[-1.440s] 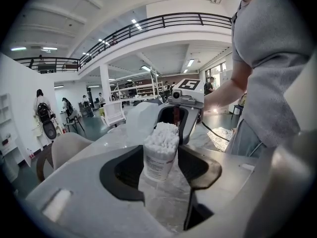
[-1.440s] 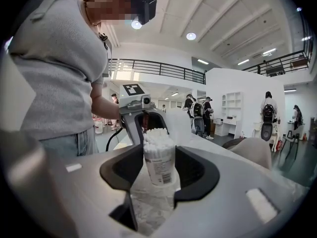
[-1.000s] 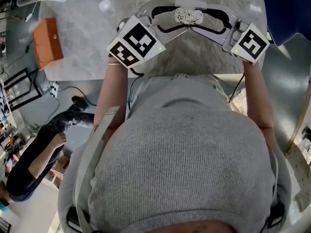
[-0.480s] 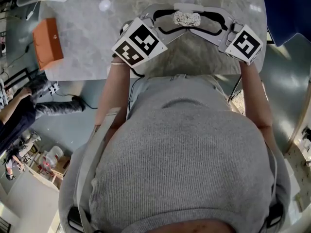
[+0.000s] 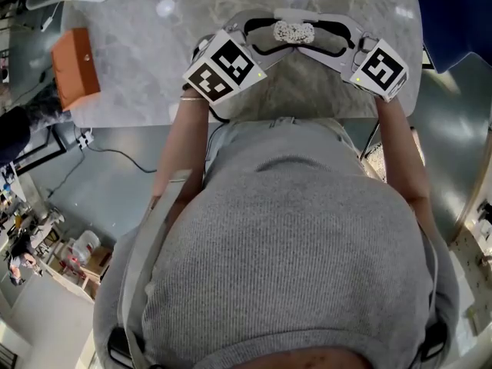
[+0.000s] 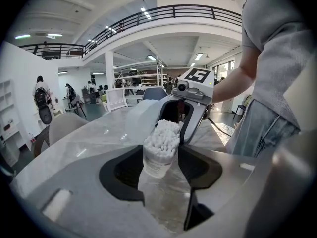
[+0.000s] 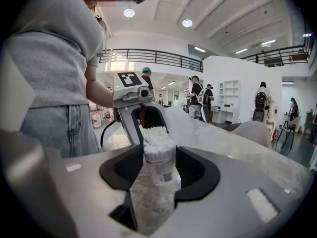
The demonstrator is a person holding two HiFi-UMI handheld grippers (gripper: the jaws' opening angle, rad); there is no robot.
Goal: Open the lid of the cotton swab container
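- Orange box (image 5: 74,65) lies on the grey marble table (image 5: 138,37), far left, well apart from everything else.
- Left tongs (image 6: 160,162): the jaws are clamped on the lower body of the cotton swab container (image 5: 294,30), one tip touching each side. Their marker cube (image 5: 223,69) sits at the person's left hand.
- The container is near the table's middle, at the far side from the person, between the two tongs that face each other. It is a clear tub with a printed label, and it leans a little in both gripper views.
- White swab tips (image 6: 163,135) are packed at the top. Cannot tell if a clear lid covers them, or if the base touches the table.
- Right tongs (image 7: 159,165): the jaws are clamped on the same container from the opposite side, with the tips against its body.
- Person in a grey top (image 5: 284,244) fills the lower head view.
- Dark blue thing (image 5: 457,21) lies past the table's right edge.
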